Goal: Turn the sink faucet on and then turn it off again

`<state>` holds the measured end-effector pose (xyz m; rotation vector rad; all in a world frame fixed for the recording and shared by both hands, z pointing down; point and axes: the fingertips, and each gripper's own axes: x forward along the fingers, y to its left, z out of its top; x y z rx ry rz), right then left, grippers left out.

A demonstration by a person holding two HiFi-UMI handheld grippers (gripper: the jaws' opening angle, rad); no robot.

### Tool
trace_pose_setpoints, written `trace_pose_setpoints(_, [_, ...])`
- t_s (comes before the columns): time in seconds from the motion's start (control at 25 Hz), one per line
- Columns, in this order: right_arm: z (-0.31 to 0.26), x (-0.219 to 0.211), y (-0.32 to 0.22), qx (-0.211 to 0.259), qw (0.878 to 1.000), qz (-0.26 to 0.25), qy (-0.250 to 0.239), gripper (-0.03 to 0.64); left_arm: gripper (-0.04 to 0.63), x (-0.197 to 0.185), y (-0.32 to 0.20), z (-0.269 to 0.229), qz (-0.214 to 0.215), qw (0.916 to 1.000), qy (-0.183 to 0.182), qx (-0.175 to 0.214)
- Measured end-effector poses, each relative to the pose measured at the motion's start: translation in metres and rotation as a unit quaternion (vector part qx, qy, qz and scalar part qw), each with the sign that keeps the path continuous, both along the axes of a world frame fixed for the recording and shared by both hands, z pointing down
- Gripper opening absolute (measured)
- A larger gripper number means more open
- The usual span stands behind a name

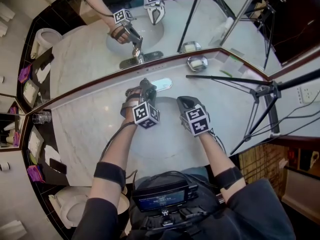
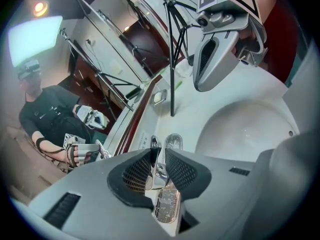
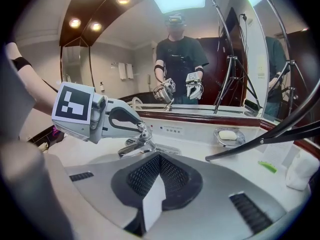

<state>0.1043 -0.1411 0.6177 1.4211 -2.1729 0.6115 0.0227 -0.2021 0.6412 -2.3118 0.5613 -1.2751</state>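
While the right gripper (image 1: 185,103) hovers over the white oval sink basin (image 1: 167,139), well apart from any fixture, its jaws are pressed together on nothing. Left gripper (image 1: 145,86) sits at the chrome single-lever faucet (image 1: 161,84), which stands at the basin's back edge just under the wall mirror (image 1: 100,34). Left gripper view: both black ribbed pads (image 2: 182,171) clamp the faucet's chrome lever (image 2: 160,170) from either side. Pale marble countertop (image 1: 85,126) surrounds the basin. Chrome soap dish (image 1: 189,64) with a white bar sits right of the faucet, by the mirror. Black tripod leg (image 1: 225,78) crosses the counter beyond it.
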Motion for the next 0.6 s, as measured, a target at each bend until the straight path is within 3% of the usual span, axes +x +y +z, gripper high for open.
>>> trace_pose_setpoints(0.6, [-0.003, -0.014, -0.005, -0.011, 1.0, -0.01, -0.004, 0.02, 0.078, 0.012, 0.026, 0.023, 0.04, 0.9987, -0.026, -0.018])
